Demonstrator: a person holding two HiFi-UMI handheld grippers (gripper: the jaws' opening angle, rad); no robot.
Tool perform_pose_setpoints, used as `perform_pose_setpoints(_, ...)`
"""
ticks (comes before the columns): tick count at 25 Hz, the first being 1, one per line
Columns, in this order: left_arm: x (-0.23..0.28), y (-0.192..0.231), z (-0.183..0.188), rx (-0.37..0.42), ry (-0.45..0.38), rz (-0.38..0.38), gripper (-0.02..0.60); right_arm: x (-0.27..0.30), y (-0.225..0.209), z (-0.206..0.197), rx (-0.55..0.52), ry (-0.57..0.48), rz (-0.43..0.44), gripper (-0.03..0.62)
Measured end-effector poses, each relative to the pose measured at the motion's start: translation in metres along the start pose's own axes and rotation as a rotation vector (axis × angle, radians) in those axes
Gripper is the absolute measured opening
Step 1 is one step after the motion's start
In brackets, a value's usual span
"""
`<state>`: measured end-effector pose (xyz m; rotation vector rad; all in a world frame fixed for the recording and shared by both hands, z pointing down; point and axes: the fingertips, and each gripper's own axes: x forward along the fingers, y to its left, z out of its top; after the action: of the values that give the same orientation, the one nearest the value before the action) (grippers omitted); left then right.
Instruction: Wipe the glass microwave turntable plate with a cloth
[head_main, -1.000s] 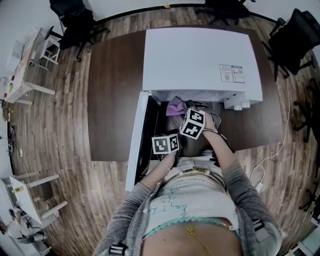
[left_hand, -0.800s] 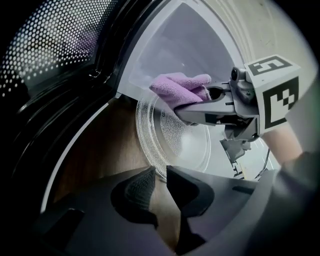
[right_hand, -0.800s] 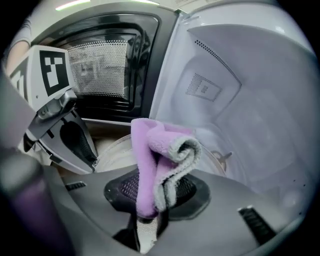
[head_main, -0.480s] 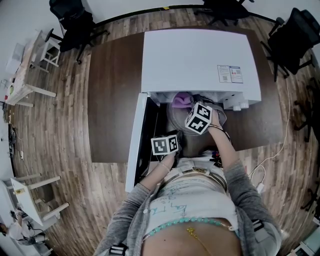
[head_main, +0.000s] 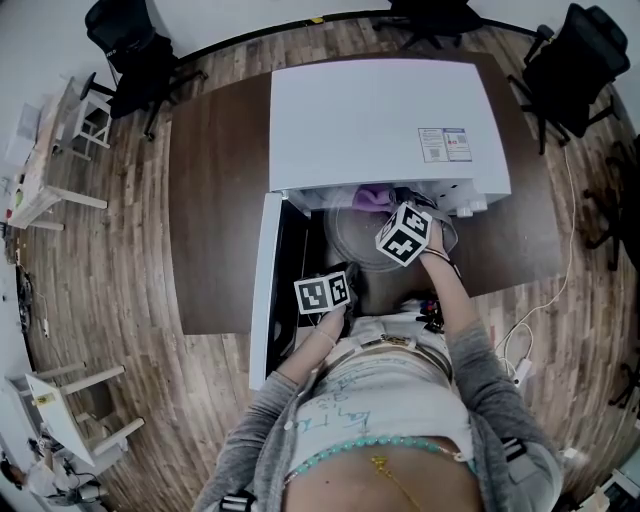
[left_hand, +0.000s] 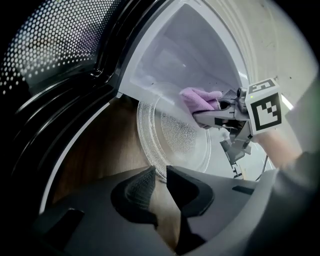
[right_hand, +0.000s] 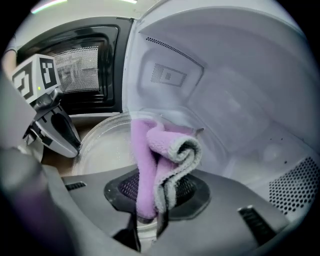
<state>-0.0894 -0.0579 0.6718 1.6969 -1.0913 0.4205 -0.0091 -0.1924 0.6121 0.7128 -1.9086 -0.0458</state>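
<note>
The round glass turntable plate (head_main: 358, 238) lies half out of the open white microwave (head_main: 385, 120). My left gripper (head_main: 348, 274) is shut on the plate's near rim (left_hand: 159, 172), which sits between its jaws in the left gripper view. My right gripper (head_main: 388, 207) is shut on a folded purple cloth (right_hand: 160, 160), which hangs over the far part of the plate (right_hand: 97, 147) at the cavity mouth. From the left gripper view the cloth (left_hand: 200, 97) rests on the plate's far edge. The left gripper (right_hand: 55, 132) shows at the left of the right gripper view.
The microwave door (head_main: 262, 290) stands open on the left, with its dark perforated window (left_hand: 60, 50) close beside my left gripper. The microwave stands on a brown table (head_main: 215, 200). The white cavity walls (right_hand: 240, 100) close in around the right gripper. A cable (head_main: 545, 300) trails at the right.
My right gripper has carried the purple cloth up and to the right across the plate, toward the cavity, and rolled a little. The left gripper has stayed on the rim.
</note>
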Motion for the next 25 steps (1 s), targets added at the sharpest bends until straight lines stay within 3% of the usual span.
perform_pose_setpoints(25,-0.004,0.0,0.0,-0.016,-0.009,-0.01,0.079,-0.023,0.0,-0.063,0.135,0.068,-0.037,0.114)
